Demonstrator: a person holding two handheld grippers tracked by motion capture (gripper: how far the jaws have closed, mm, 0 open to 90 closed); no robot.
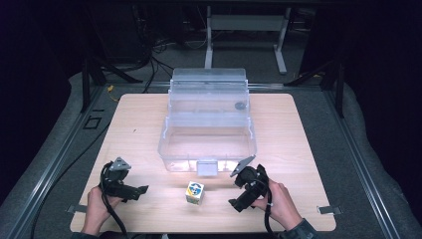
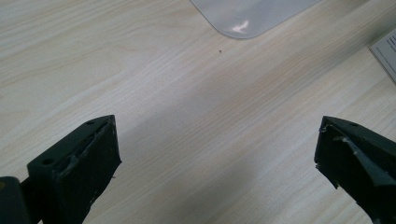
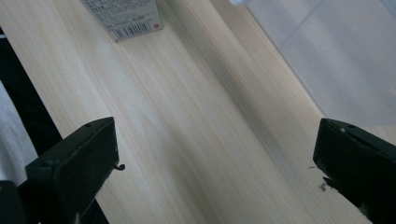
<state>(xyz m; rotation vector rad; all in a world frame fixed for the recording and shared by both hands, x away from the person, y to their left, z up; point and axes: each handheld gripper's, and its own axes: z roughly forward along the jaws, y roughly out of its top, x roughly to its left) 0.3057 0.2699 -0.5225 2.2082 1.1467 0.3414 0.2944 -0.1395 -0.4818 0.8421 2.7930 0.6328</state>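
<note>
A small white carton with a blue and yellow print stands on the wooden table just in front of a clear plastic box whose lid is swung back. My left gripper hovers left of the carton, open, with bare wood between its jaws. My right gripper sits right of the carton, open and holding nothing. A corner of the carton with a barcode lies ahead of the right gripper. The carton's edge and a box corner appear in the left gripper view.
The clear box has a front latch tab facing me. Table edges run left and right, with grey floor mat and metal rails around. Desk legs stand behind the table. Bare wood lies on both sides of the box.
</note>
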